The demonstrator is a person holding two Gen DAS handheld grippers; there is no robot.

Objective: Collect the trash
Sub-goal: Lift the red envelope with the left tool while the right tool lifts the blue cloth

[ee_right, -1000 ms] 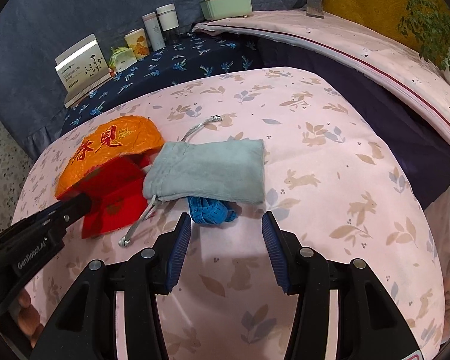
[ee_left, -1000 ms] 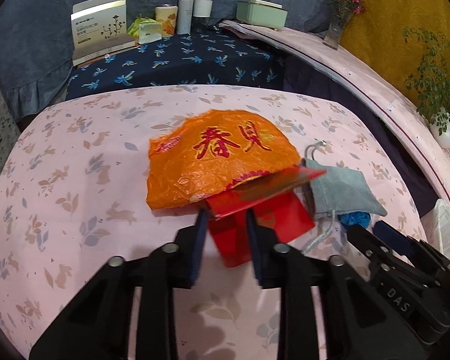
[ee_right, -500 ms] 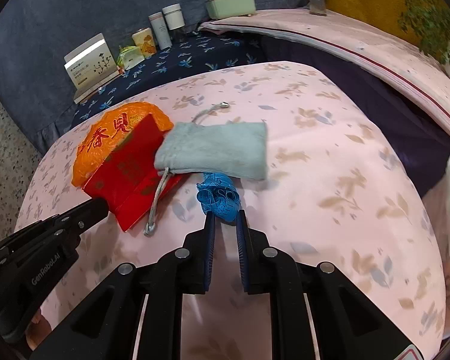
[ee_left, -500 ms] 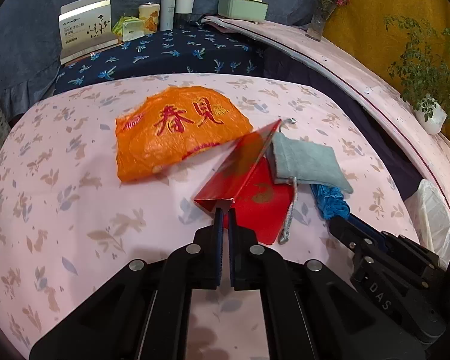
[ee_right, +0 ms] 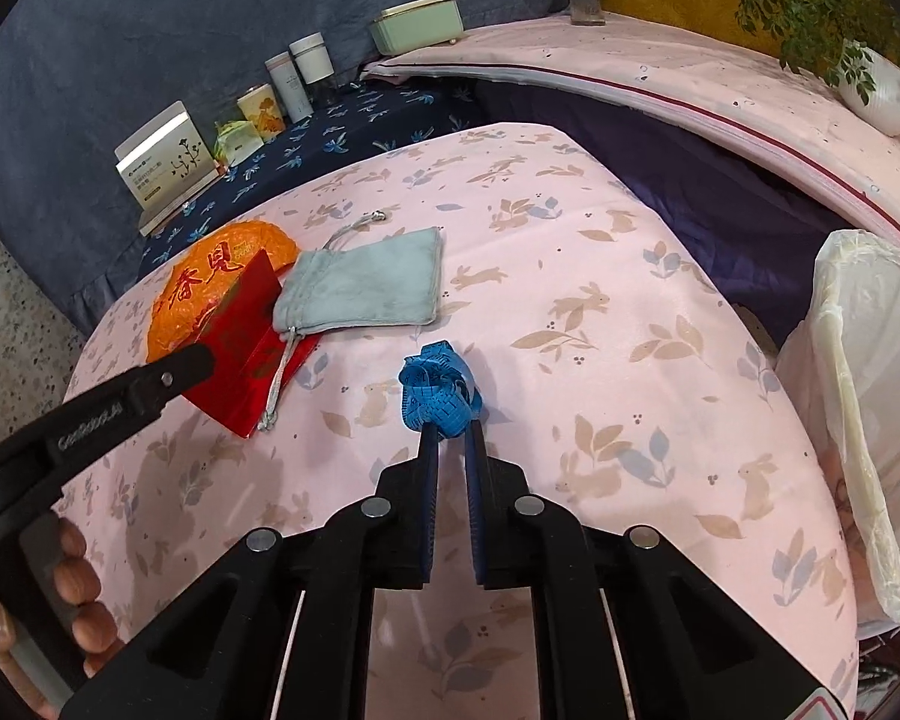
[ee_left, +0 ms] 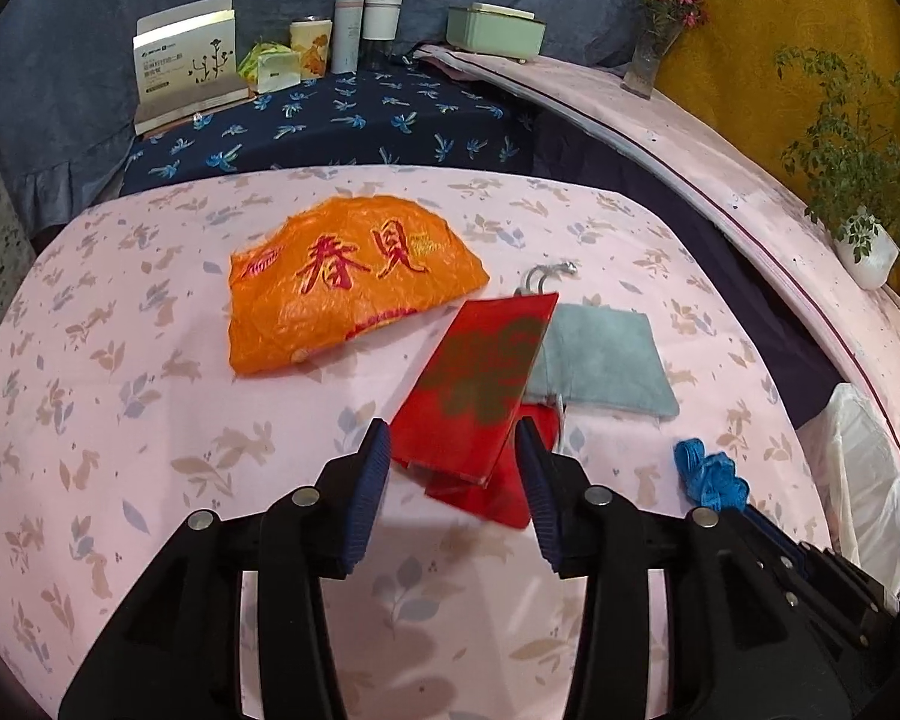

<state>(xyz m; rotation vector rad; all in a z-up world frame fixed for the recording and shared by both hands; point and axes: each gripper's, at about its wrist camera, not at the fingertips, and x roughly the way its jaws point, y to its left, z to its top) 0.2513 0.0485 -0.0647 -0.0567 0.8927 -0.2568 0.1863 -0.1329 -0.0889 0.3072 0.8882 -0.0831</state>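
Now the right gripper (ee_right: 450,429) pinches a crumpled blue tape bundle (ee_right: 438,387) between its ribbed blue pads, just above the pink rabbit-print cloth (ee_right: 600,360). Meanwhile the left gripper (ee_left: 450,450) is spread wide, a glossy red paper envelope (ee_left: 480,384) with a dull gold pattern lying between its tips, not gripped. This envelope overlaps a soft grey drawstring pouch (ee_left: 600,360) and sits beside a crinkled orange plastic bag (ee_left: 342,276) with red characters. At right stands a bin lined with thin whitish plastic (ee_right: 864,396).
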